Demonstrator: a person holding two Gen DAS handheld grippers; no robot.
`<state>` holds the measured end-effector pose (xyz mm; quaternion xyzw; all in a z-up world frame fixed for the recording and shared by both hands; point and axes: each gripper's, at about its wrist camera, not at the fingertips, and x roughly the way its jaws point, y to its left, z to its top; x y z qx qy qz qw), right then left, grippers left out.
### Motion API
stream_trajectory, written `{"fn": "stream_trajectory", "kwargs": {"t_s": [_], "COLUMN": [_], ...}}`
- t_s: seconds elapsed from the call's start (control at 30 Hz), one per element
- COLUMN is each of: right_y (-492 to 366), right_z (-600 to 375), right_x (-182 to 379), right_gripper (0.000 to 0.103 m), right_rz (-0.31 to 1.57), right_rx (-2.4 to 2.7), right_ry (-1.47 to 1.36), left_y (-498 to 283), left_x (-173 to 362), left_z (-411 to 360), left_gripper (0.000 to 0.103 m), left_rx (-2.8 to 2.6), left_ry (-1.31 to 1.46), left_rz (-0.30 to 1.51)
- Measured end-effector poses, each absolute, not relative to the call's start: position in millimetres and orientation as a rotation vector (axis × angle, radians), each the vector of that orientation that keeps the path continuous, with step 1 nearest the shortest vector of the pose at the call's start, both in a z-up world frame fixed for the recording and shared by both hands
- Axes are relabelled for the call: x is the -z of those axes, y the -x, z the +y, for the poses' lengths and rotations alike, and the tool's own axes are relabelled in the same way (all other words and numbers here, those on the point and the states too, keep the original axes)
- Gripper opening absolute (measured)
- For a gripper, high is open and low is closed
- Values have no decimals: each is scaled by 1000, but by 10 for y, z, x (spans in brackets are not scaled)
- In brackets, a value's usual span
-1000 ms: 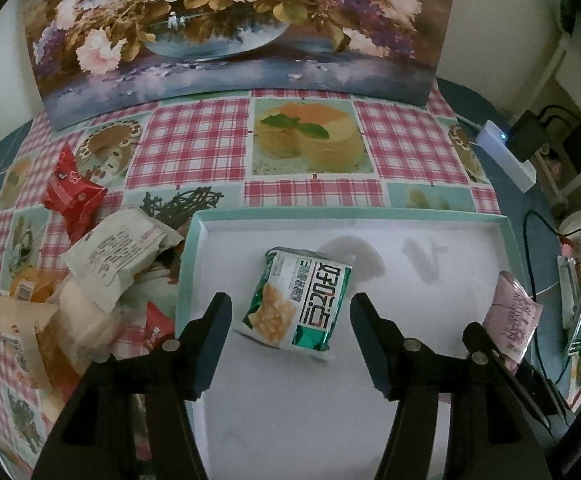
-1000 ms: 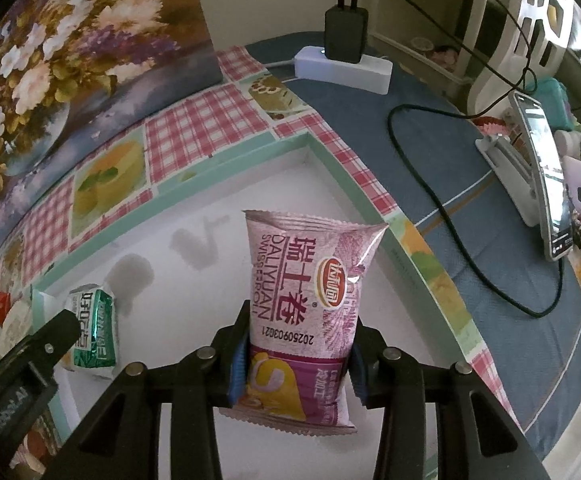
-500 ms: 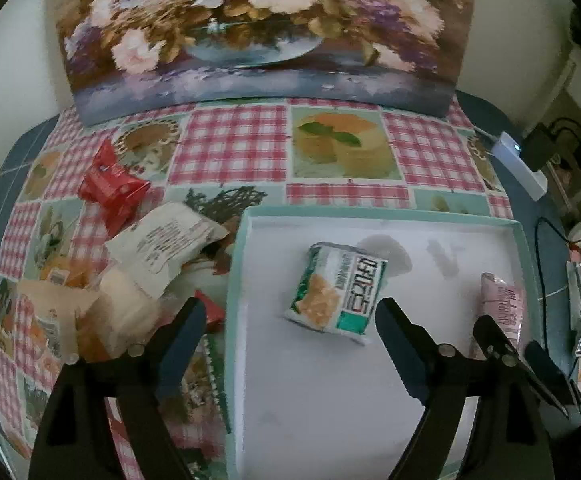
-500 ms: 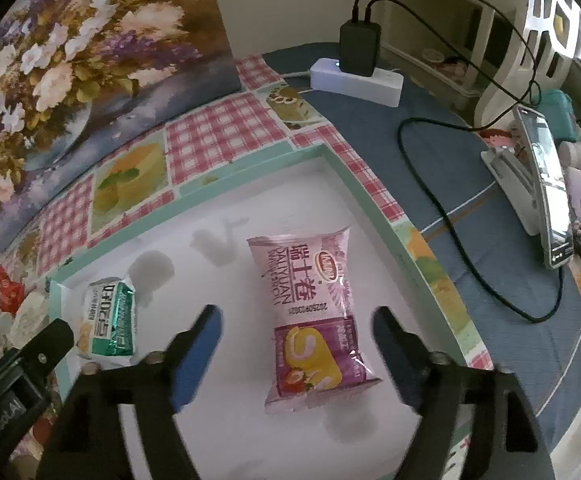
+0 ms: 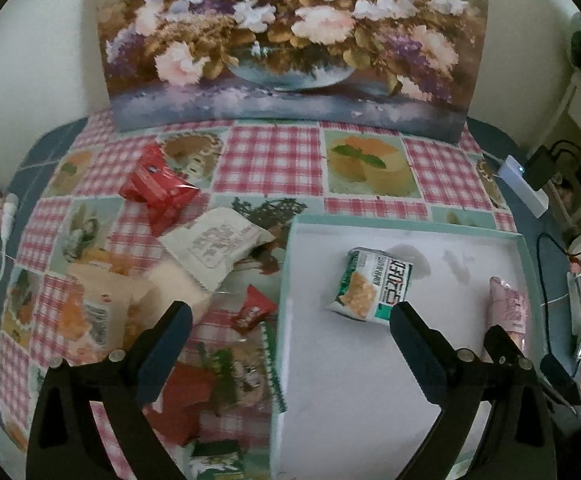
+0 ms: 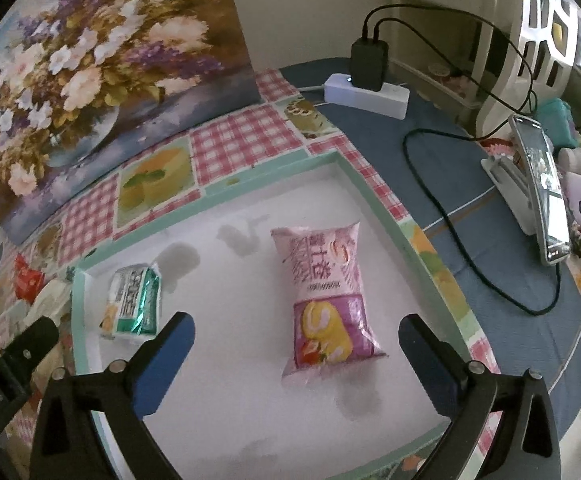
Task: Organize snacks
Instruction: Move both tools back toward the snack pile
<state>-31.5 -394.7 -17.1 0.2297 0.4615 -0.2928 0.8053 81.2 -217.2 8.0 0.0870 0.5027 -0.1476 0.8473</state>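
A white tray with a teal rim (image 5: pixel 402 226) lies on the checked tablecloth. In it rest a green snack packet (image 5: pixel 374 290) and a pink roll-cake packet (image 6: pixel 326 288), both flat. My left gripper (image 5: pixel 290 316) hovers over the tray's left rim with its jaws opening wide and nothing between them; the green packet is just beyond its right finger. Above the pink packet's near end, my right gripper (image 6: pixel 296 324) is also opening, and its pads stand clear of the packet. Left of the tray is a heap of loose snacks: a red packet (image 5: pixel 156 186), a white packet (image 5: pixel 214 240) and several more.
A flower painting (image 5: pixel 290 40) leans on the wall behind the table. On the blue cloth to the right of the tray are a power strip with a black charger (image 6: pixel 366 88), trailing cables (image 6: pixel 450 224) and a phone on a stand (image 6: pixel 538 184).
Both grippers went from narrow to wide. The right one let go of the pink packet, which now lies flat in the tray. The left one rose and shifted left towards the snack heap.
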Motion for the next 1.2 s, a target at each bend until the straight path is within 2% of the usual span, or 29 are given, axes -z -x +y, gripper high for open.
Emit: {"fn": "stream_trajectory", "kwargs": {"t_s": [0.57, 0.97, 1.2], "right_y": [532, 465, 330], "right_z": [-3284, -2636, -2262], "right_x": [-98, -101, -46], "right_gripper": [103, 103, 103], "right_rz": [934, 976, 1032], "right_rx": [541, 404, 261], "right_ry": [-397, -283, -290], "left_y": [-482, -439, -497], "left_x": [-277, -188, 58], "left_z": [-1363, -657, -384], "left_gripper": [99, 99, 99], "left_rx": [203, 122, 89], "left_ry": [-163, -44, -16], "left_rz": [975, 1057, 1156]}}
